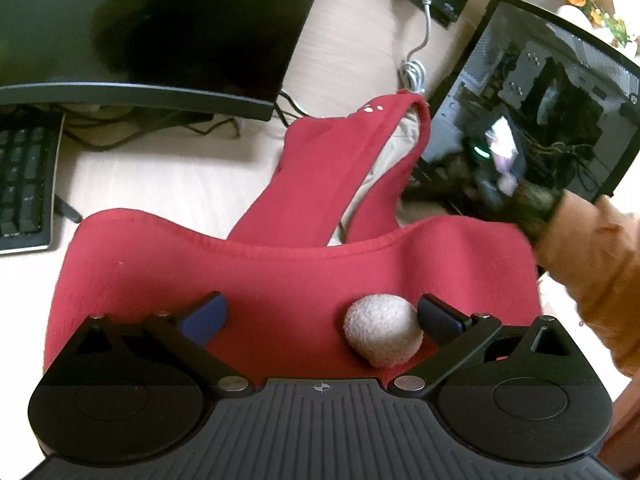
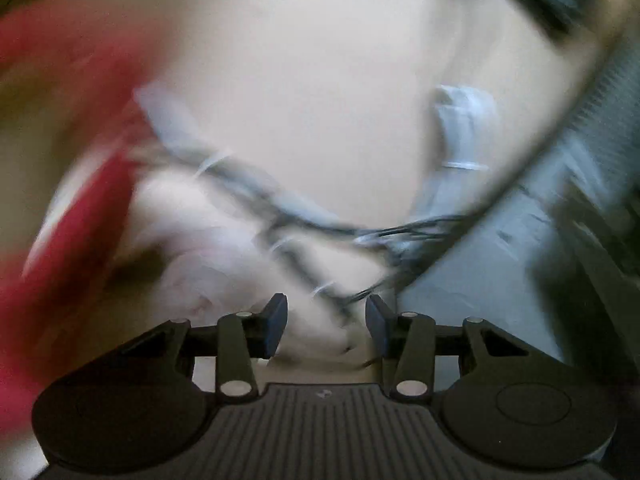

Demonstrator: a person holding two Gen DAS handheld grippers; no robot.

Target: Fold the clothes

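Our left gripper (image 1: 320, 316) is spread wide over the red garment (image 1: 296, 276), a beige pompom (image 1: 382, 330) against its right finger. Ahead, the hood (image 1: 344, 160) reaches toward a PC case (image 1: 560, 92). Our right gripper (image 2: 326, 322), partly parted, pinches nothing; red cloth blurs far left

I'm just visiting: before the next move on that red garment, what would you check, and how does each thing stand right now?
1. Left gripper open above the red garment: ok.
2. Beige pompom out of the way: not ok, it lies between the fingers, beside the right one.
3. Right gripper open and holding nothing: ok.
4. Right wrist view sharp enough to aim: not ok, blurred.
5. Cables away from the cloth: not ok, they lie by the garment's far end.
6. Garment lying flat: cannot tell.
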